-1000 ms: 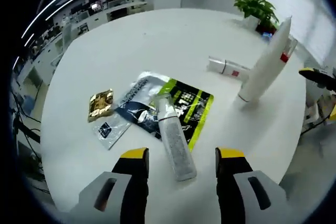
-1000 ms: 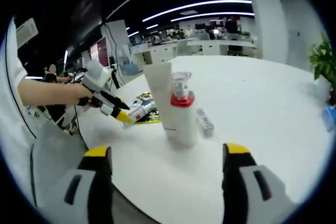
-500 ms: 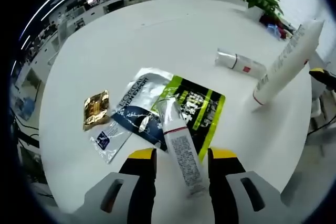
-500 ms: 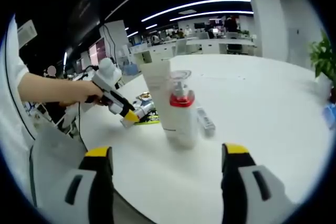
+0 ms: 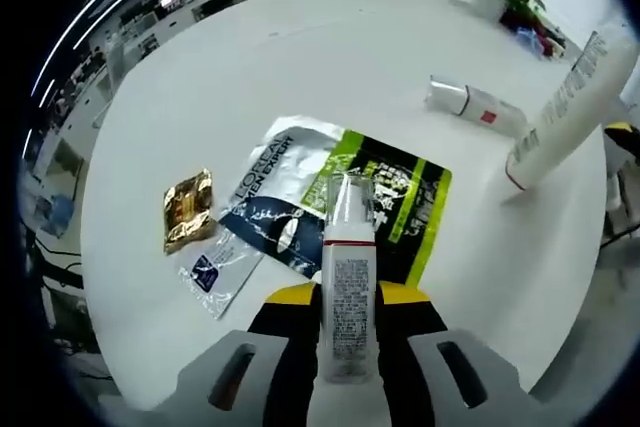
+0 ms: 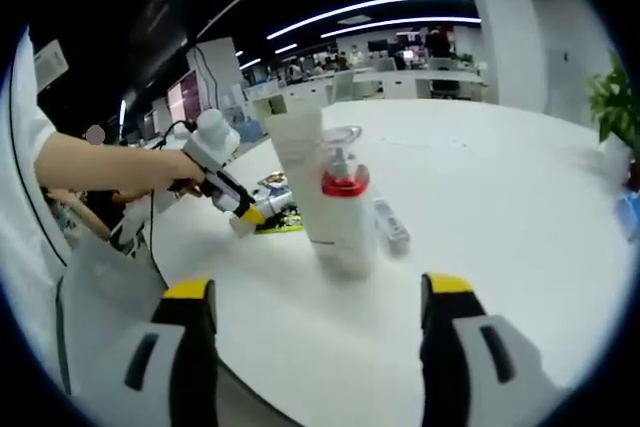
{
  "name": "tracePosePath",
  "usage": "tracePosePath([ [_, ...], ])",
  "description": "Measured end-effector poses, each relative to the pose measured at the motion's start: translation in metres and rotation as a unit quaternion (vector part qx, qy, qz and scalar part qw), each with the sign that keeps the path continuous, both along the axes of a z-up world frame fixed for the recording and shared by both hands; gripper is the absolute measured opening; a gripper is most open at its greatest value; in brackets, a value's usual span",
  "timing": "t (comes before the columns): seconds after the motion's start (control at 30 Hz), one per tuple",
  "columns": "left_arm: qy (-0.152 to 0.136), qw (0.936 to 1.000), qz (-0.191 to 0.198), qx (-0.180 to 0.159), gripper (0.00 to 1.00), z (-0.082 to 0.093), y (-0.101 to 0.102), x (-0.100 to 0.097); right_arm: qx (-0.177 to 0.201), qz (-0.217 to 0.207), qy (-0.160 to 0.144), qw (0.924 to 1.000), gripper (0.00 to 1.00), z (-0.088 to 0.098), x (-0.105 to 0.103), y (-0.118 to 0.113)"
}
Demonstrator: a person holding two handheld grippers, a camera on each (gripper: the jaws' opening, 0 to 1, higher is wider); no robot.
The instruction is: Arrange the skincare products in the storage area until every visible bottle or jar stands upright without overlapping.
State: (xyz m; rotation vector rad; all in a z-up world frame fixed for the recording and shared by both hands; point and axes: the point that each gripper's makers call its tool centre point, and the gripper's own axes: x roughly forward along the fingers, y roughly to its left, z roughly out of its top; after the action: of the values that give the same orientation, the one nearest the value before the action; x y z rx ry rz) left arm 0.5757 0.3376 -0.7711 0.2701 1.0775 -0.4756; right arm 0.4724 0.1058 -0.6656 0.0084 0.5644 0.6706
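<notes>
Round white counter [image 5: 300, 77], skincare items, status part-way.

- Standing: tall white tube [image 5: 570, 112], on its cap near the counter edge; pump bottle with red collar [image 6: 345, 217], upright just beside the tube, closest to the right claw.
- Lying flat: small white tube with red mark [image 5: 478, 109], on its side near the tall tube. Left to do.
- In hand: clear-capped spray bottle [image 5: 346, 277], clamped between the jaws of the left claw [image 5: 346, 299], cap pointing away over the sachets; not yet stood up.
- Flat packets: black-and-green sachet [image 5: 405, 209], white-and-navy sachet [image 5: 268, 197], gold sachet [image 5: 188, 209], small clear sachet [image 5: 215, 265], some overlapping.
- Right claw [image 6: 312, 297]: jaws spread wide, holding nothing, short of the pump bottle.

Judgement: two upright, two remaining.
</notes>
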Motion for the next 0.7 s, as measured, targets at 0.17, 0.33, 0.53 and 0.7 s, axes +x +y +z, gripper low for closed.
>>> tracePosePath([
  [0.17,-0.002,0.9997,0.016,-0.017,0.17,0.0,0.001,-0.001,0.0,0.006,-0.002,1.0,0.84,0.002,-0.001,0.005],
  [0.33,-0.001,0.9991,0.03,-0.029,0.17,0.003,0.005,-0.006,0.0,0.011,-0.005,0.9999,0.84,0.005,-0.002,0.007],
  [0.53,-0.004,0.9957,0.063,-0.068,0.17,0.012,0.007,-0.015,0.013,0.014,-0.007,0.9998,0.83,0.011,-0.005,0.012],
  [0.7,-0.011,0.9913,0.082,-0.103,0.17,0.021,0.005,-0.024,0.027,0.016,-0.007,0.9995,0.82,0.017,-0.009,0.016],
])
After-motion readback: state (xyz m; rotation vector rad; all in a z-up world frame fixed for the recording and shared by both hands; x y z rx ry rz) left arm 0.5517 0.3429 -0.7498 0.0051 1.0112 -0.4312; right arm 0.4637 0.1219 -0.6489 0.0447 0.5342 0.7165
